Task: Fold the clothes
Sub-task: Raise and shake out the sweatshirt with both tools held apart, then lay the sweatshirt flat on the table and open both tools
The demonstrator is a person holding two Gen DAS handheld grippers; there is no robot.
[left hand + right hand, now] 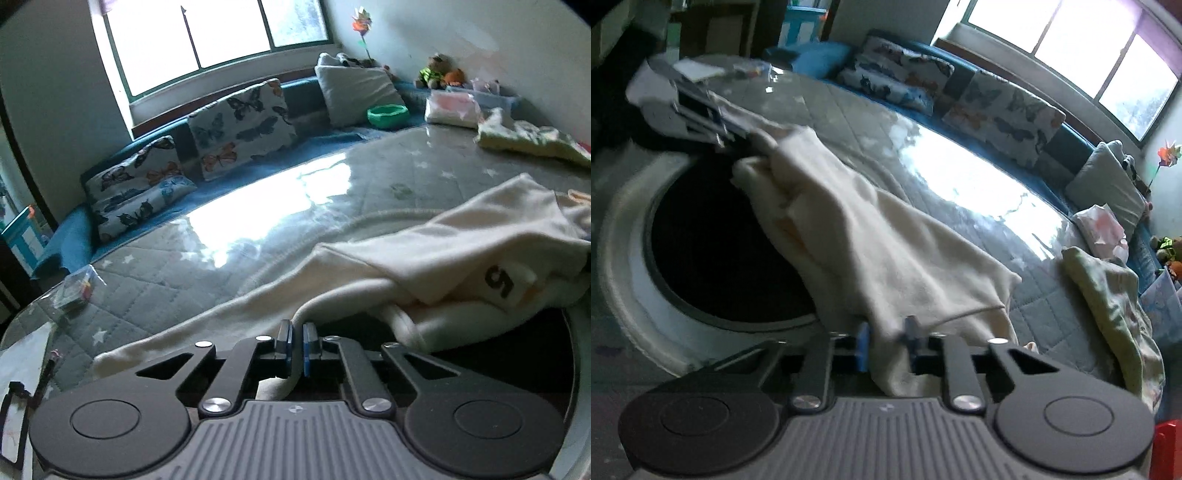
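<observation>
— Left tool (297, 345): why clamped shut on that edge?
— Its blue pads pinch the cream garment (436, 243), lying across the quilted bed (207, 258), to anchor one end.
— And the right tool (886, 341)?
— Closed on the opposite end, likely stretching the cloth flat for folding.

Garment (424, 251) lay on mat (258, 206) at its near edge, cushions (240, 125) behind, second cloth (532, 140) far right.
</observation>
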